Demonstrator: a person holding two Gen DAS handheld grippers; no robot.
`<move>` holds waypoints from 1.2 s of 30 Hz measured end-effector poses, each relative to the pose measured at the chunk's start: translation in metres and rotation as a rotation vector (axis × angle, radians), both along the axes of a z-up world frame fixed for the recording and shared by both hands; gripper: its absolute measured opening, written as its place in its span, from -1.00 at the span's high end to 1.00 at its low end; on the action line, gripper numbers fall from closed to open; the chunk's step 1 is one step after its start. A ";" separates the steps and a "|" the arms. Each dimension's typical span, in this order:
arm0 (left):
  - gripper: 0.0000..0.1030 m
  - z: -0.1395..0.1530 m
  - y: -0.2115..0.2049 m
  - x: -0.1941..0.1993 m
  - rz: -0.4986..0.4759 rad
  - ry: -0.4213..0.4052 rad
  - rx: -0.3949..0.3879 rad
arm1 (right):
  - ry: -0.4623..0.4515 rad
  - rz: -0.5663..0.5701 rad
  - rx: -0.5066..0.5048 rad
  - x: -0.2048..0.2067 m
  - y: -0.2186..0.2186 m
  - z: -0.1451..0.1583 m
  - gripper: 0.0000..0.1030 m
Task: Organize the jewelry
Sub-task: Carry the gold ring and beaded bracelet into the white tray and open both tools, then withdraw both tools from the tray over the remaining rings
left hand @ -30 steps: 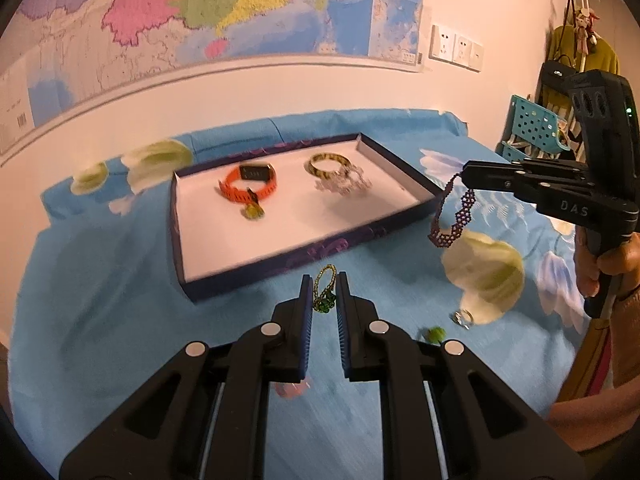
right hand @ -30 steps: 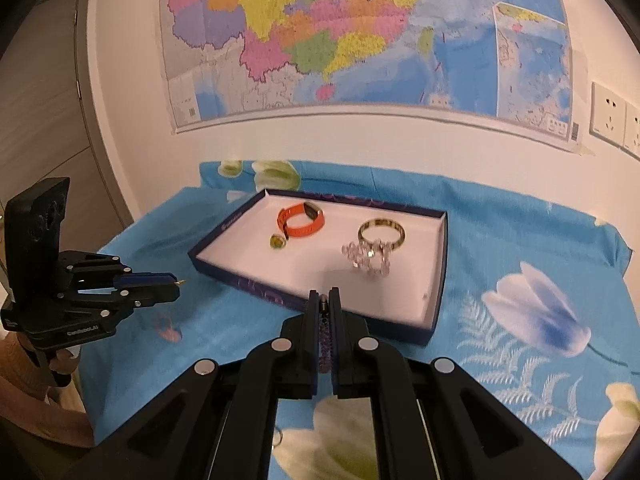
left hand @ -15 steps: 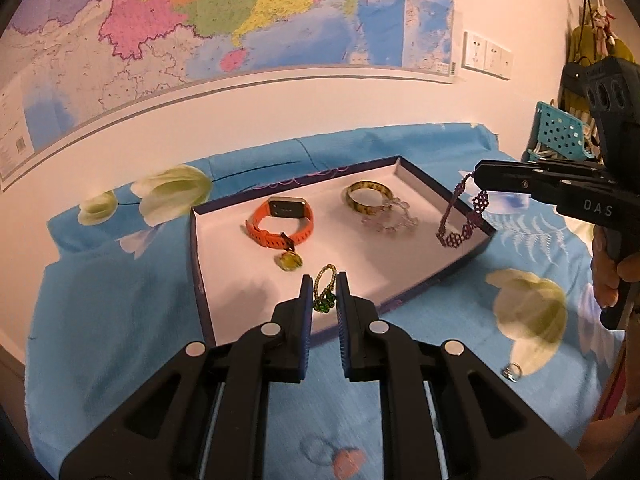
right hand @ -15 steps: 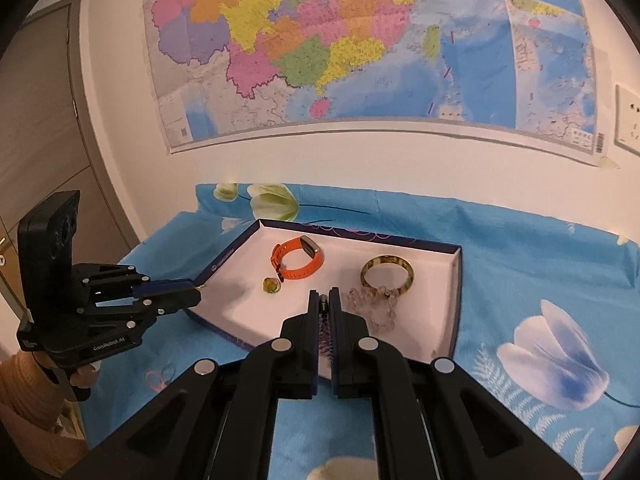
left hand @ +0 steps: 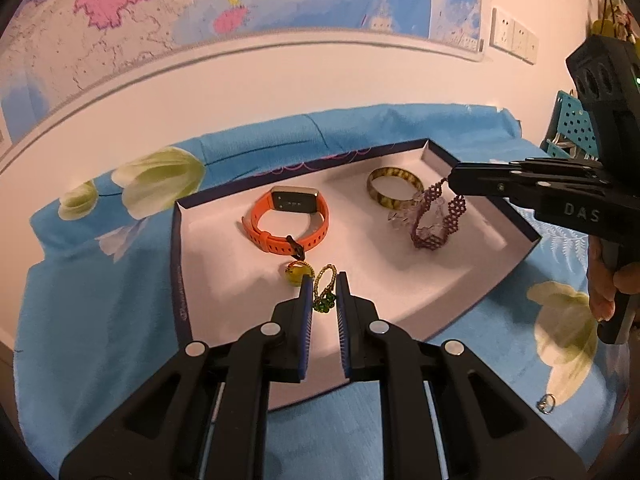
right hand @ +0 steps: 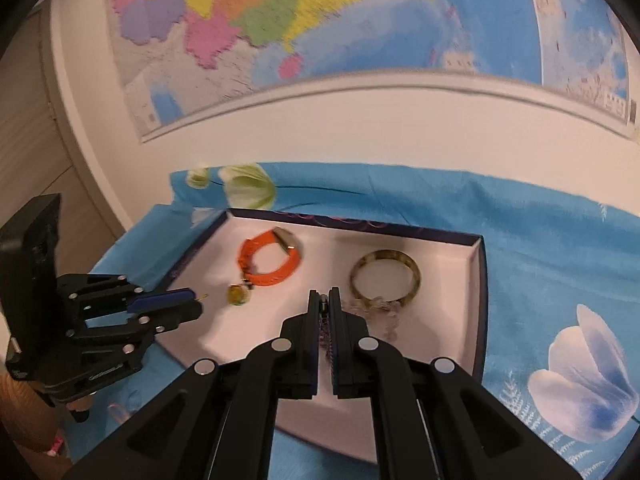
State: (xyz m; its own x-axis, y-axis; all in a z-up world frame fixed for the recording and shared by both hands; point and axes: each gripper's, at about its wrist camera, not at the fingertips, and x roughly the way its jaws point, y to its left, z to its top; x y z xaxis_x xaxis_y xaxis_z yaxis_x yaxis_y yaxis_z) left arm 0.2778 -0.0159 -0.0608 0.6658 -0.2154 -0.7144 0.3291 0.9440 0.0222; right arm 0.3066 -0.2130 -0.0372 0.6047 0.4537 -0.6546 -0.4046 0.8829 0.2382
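Four pieces already lie in the white-lined tray [left hand: 516,216] as the left gripper [left hand: 323,280], clamped on a green beaded ring [left hand: 325,294], and the right gripper [right hand: 325,296], clamped on a purple lace bracelet [left hand: 436,220], hover above; a small silver ring [left hand: 546,403] awaits on the blue floral cloth [left hand: 96,288].

A big colourful wall map [left hand: 248,0] spreads across the pale wall above the far edge of the counter, with a paler inset panel at its right end. Right of the map, white wall sockets [left hand: 514,38] sit in a row. Covering the counter, a bright blue cloth [left hand: 92,304] printed with pale yellow-green tulips [left hand: 160,182] and, near the right edge, a white-blue flower [right hand: 588,364]. Past the counter's far right corner, a teal perforated basket [left hand: 574,128], partly hidden. On the left, a wooden door panel [right hand: 36,144].
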 end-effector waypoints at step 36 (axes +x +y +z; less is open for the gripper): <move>0.20 0.020 0.032 -0.030 0.042 -0.060 -0.068 | -0.023 -0.025 0.005 -0.050 -0.018 0.006 0.29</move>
